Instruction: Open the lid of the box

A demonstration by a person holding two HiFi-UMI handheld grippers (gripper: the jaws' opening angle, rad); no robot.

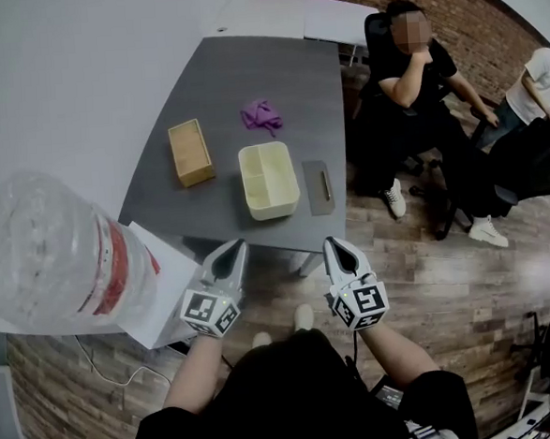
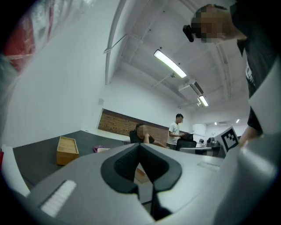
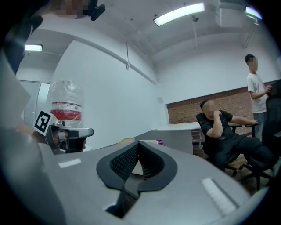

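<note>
Head view caught both grippers nearest the camera, on the near side of the box (image 1: 269, 179) and well apart from it, past the near edge of the grey table (image 1: 246, 70). The left gripper (image 1: 238, 247) sat near-left of the box with its jaws pressed together, and its own view showed the tips meeting with nothing between them. The right gripper (image 1: 331, 243) sat near-right of the box, its jaws likewise closed tip to tip and empty. A big clear water bottle (image 1: 52, 253) with a red label stood well off to the box's near left.

The box itself, cream and divided into compartments, rested open on the table. Its grey lid (image 1: 319, 186) lay flat on the table just beside the box's right side. Just left of the box sat a wooden tray (image 1: 190, 152), and a crumpled purple cloth (image 1: 261, 117) lay near its far side. Beyond the box to the right, off the table, a person in black (image 1: 416, 91) sat in a chair. Another person in a white shirt (image 1: 539, 78) was farther right still.
</note>
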